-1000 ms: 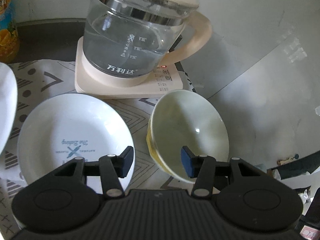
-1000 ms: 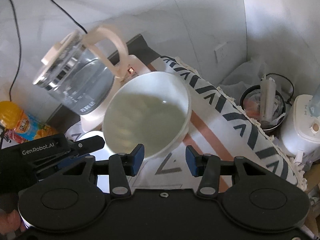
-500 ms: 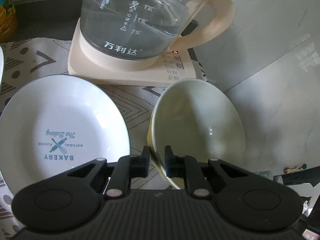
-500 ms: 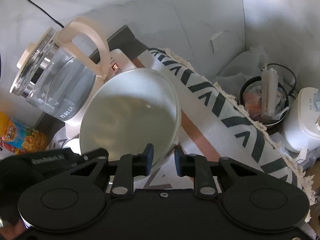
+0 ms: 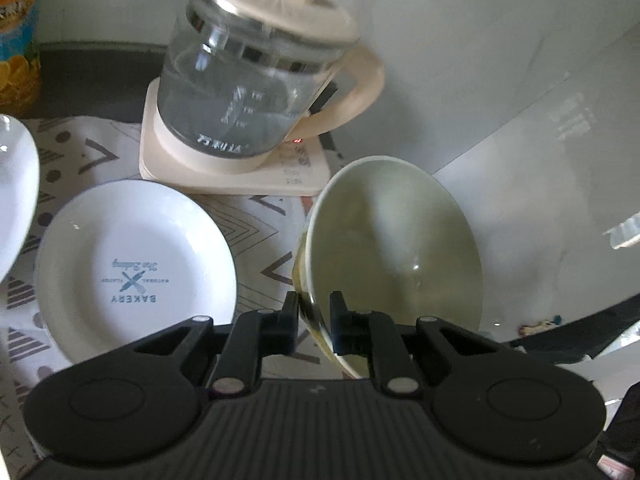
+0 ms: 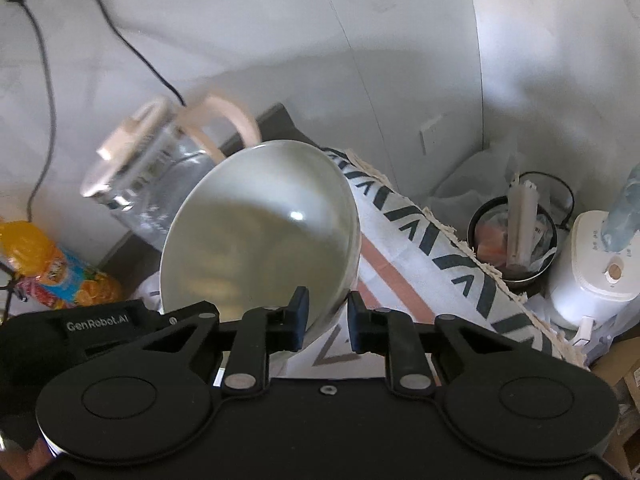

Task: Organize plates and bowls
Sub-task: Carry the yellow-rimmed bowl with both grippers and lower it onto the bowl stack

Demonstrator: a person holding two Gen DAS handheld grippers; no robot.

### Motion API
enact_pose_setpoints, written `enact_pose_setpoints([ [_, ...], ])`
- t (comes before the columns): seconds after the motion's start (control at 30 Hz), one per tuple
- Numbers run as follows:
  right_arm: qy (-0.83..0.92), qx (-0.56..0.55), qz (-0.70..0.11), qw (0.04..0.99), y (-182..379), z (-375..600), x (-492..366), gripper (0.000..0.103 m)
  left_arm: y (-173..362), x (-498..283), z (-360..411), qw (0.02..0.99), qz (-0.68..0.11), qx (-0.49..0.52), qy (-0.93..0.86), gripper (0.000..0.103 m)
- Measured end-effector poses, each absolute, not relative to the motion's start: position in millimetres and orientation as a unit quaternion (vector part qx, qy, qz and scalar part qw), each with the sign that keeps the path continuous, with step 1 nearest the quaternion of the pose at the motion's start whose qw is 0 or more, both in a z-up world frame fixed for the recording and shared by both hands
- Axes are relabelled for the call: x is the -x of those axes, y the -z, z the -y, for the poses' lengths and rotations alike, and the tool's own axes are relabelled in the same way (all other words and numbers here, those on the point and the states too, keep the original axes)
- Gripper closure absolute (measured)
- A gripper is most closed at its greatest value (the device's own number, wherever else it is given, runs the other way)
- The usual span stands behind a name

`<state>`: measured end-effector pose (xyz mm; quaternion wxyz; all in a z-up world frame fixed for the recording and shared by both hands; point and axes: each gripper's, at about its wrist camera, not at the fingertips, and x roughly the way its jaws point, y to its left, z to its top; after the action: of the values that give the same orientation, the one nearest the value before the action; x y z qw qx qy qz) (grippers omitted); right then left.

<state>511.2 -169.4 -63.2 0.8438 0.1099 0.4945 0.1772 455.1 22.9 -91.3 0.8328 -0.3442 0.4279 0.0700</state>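
A pale bowl (image 5: 392, 248) with a yellow outside hangs tilted above the patterned cloth (image 5: 264, 216). My left gripper (image 5: 315, 312) is shut on its near left rim, one pad inside and one outside. In the right wrist view the same bowl (image 6: 256, 240) is pinched at its lower right rim by my right gripper (image 6: 326, 316), also shut on it. The left gripper's black body shows at that view's lower left. A white plate (image 5: 132, 272) printed "BAKERY" lies flat on the cloth to the bowl's left. Part of another white plate (image 5: 16, 184) shows at the far left edge.
A glass kettle (image 5: 256, 80) on a cream base stands just behind the bowl and plate, against the wall. An orange juice bottle (image 5: 16, 40) is at the back left. Past the cloth's fringed edge (image 6: 420, 240) sit a waste bin (image 6: 516, 240) and a white appliance (image 6: 596, 268).
Both grippers went from open around the bowl's rim to shut on it. The bowl then rose off the cloth and tilted, with both hands moving up.
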Motion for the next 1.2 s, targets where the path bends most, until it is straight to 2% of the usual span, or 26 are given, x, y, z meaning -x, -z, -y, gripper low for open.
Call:
enact_pose_setpoints([
  [0.43,-0.158,-0.121,-0.468,0.861,22,164,-426,0.083,58,-388,-40,0.844,-0.425,0.326,-0.031,0.090],
  [1.2,-0.140,-0.118,-0.488,0.853,30,148,-326,0.082,68,-300,-56,0.832,-0.458,0.314,-0.015,0.090],
])
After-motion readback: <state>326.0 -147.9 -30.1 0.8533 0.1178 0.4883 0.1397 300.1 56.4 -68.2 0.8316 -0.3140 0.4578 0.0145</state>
